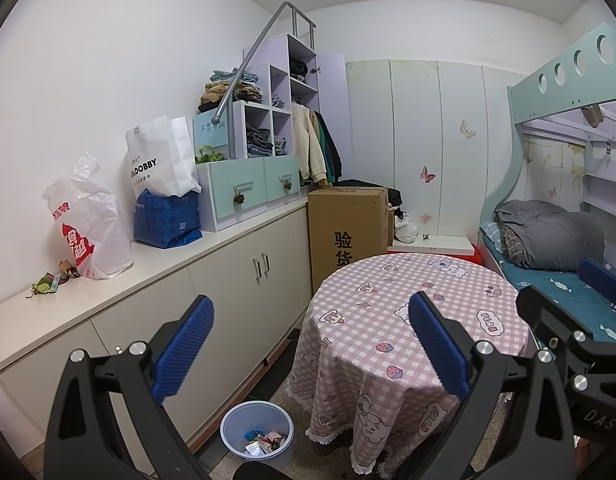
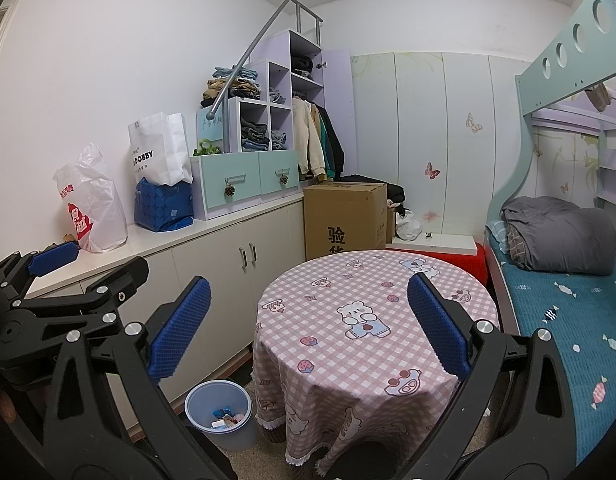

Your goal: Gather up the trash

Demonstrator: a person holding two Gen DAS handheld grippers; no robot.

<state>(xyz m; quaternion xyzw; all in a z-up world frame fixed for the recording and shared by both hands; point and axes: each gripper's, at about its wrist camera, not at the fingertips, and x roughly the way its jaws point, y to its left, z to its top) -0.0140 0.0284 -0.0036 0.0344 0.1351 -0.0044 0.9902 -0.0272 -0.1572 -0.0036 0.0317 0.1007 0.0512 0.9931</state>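
**— Where do things stand with the trash?**

Both my claws are spread wide and holding nothing. My left claw (image 1: 308, 352) hangs over the gap between the cupboard and the round table (image 1: 448, 280); my right claw (image 2: 308, 328) hangs beside it, above the pink checked cloth. The table top looks bare. The bin (image 1: 257, 432) stands on the floor at the foot of the cupboard, just beside the table's hanging cloth, with wrappers already lying in it.

**— So what is left to pick up?**

A small cluster of scraps (image 1: 53, 280) on the white bench (image 1: 167, 268), at its near end, just beside the white plastic bag with red print (image 1: 87, 220). They look like crumpled wrappers, though they are too small to be sure.

**— How would you go about it?**

I judge the left claw the better choice, since the scraps lie on its side. I'd come down on one piece from above with the pads straddling it, keeping clear of the bag so I don't snag its loose plastic. Light wrappers slide, so I'd close slowly, then carry it low to the bin and release right over the opening.
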